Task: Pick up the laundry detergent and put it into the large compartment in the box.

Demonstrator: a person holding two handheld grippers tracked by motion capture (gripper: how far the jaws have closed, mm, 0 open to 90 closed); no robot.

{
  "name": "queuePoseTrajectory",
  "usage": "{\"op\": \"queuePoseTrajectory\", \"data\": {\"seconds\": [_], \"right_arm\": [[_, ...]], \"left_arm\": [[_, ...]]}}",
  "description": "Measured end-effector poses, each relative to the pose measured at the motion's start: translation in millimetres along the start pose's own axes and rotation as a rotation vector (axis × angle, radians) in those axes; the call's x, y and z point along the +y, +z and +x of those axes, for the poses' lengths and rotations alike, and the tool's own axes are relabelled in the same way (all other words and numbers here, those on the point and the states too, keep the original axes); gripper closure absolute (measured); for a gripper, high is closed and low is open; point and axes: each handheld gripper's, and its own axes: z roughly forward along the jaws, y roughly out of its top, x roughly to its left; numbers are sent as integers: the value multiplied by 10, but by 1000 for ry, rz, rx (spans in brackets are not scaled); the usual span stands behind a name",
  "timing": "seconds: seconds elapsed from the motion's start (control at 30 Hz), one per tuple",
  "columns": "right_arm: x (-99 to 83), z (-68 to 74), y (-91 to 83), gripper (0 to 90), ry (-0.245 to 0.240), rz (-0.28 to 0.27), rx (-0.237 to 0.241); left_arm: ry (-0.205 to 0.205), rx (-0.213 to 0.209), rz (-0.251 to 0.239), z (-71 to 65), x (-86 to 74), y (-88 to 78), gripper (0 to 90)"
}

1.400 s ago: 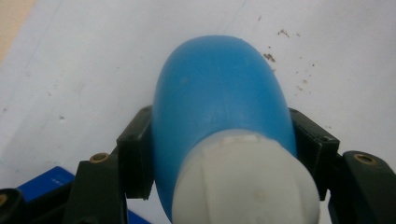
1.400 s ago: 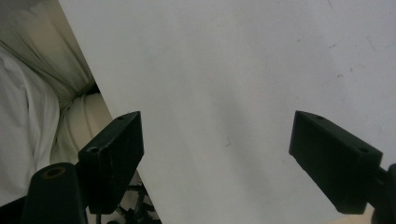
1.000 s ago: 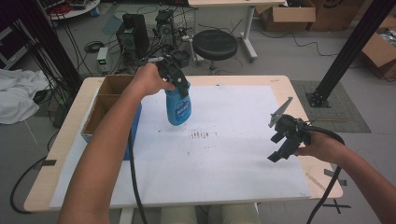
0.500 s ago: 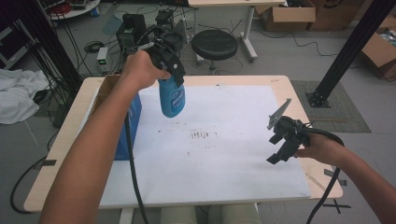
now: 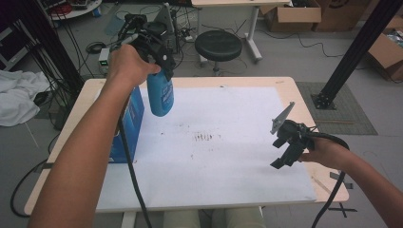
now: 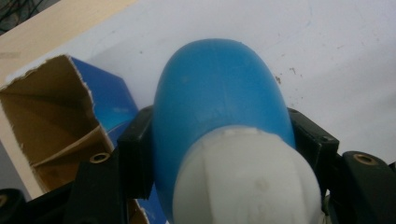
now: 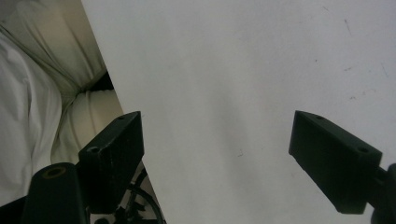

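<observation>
The left tool (image 5: 159,59) is clamped on a smooth blue plastic bottle with a white cap (image 5: 160,92), its black jaws pressing the rounded shoulder from both sides just below the cap, as the left gripper view shows (image 6: 219,121). A grip that high lets the bottle hang upright with its rounded base free, which suits carrying it through the air; it hangs clear above the far left part of the tabletop (image 5: 85,102), off the surface. Just left of it stands an open blue cardboard box (image 5: 134,121) with a raw brown inside and torn upper edges, near the left edge of the white sheet (image 5: 228,180) that covers most of the pale wooden top. The box's open mouth faces upward, so the bottle probably belongs with it, though whether it is going in or coming out I cannot tell. The sheet is matte, with a patch of small dark specks near its middle. The right tool (image 5: 285,149) hovers low at the near right, jaws wide apart and empty, seemingly parked out of the way.
</observation>
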Motion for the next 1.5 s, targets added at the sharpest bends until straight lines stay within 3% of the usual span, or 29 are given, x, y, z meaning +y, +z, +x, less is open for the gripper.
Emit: {"op": "queuePoseTrajectory", "data": {"seconds": [0.37, 0.87, 1.07, 1.23, 1.5], "right_arm": [[57, 33, 21, 178, -21, -3, 4], [43, 35, 5, 178, -23, -4, 1], [56, 44, 11, 178, -30, -2, 4], [70, 48, 19, 178, -31, -1, 6], [70, 48, 24, 178, -29, 2, 6]], "left_arm": [[-131, 27, -17, 234, -172, -212, 374], [-256, 35, -63, 593, -396, -523, 374], [-292, 50, -68, 738, -511, -578, 374], [-298, 72, -58, 822, -586, -560, 374], [-294, 98, -44, 925, -661, -405, 375]]}}
